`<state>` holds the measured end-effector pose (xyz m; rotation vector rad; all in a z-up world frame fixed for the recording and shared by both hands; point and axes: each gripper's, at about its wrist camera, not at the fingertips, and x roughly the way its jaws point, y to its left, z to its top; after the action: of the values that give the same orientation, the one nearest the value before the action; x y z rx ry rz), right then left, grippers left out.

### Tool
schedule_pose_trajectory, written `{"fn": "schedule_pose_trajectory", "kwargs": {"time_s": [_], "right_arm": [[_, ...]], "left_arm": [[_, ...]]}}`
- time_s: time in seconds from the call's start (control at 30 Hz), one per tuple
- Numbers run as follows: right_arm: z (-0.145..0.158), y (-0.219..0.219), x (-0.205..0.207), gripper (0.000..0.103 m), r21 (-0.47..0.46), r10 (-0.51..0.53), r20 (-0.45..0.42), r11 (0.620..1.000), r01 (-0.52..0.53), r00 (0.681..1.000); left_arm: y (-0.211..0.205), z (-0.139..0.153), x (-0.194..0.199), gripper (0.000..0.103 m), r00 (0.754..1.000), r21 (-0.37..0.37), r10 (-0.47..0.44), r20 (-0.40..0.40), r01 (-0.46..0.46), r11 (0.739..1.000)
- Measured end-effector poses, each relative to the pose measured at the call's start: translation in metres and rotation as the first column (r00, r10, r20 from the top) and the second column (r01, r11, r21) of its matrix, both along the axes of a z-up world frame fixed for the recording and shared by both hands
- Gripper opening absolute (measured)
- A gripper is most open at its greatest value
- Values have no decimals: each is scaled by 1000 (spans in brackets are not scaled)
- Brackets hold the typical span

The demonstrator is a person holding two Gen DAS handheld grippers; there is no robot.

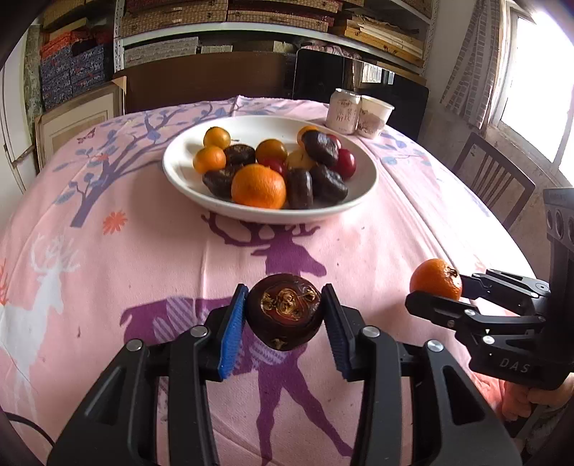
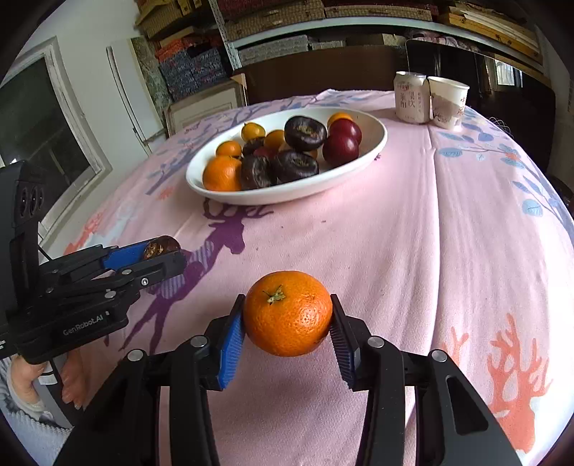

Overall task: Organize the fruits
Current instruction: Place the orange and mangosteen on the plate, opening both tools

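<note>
From your left wrist camera, your left gripper is clenched on a dark brown, wrinkled fruit, its two blue pads pressed against the fruit's sides and its gold-flecked top facing the lens. It hangs above the surface, which is covered by a pink cloth printed with purple and white deer. Farther ahead, near the middle of the cloth, sits a white bowl holding more dark fruits, a large orange at its near edge, several small yellow-orange fruits and a few red plums. Behind the bowl to the right, a can and a paper cup stand just beside each other. At the right edge, your right gripper grips an orange. From your right wrist camera, that orange fills the centre, stem upward, grasped between the right gripper's pads above the pink cloth. To the left, your left gripper shows side-on with the dark fruit caught between its fingers. The bowl lies ahead, well apart from both grippers, with the can and cup beyond it to the right. Shelves stacked with boxes line the back wall.
</note>
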<state>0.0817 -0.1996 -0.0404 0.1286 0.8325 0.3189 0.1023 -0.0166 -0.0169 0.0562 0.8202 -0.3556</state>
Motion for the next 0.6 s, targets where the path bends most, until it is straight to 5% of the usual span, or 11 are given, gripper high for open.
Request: {"fn": "schedule_pose_trajectory", "kwargs": {"time_s": [0.27,0.53,0.57,0.6], "right_arm": [[77,-6,77,45,20,-39,121,999,37,992],[57,16,196,45,21,-65,77,998,64,995],[53,21,203,46,9,-56,78,998,56,995],[50,25,207,49,-8,-43,79,999,44,996]], "left_arm": [[-4,53,88,41,995,25,51,86,-54,998],[-16,20,185,41,998,34,62,13,-63,997],[-18,17,191,48,998,36,61,18,-62,997],[-20,14,195,67,998,36,64,28,-65,997]]}}
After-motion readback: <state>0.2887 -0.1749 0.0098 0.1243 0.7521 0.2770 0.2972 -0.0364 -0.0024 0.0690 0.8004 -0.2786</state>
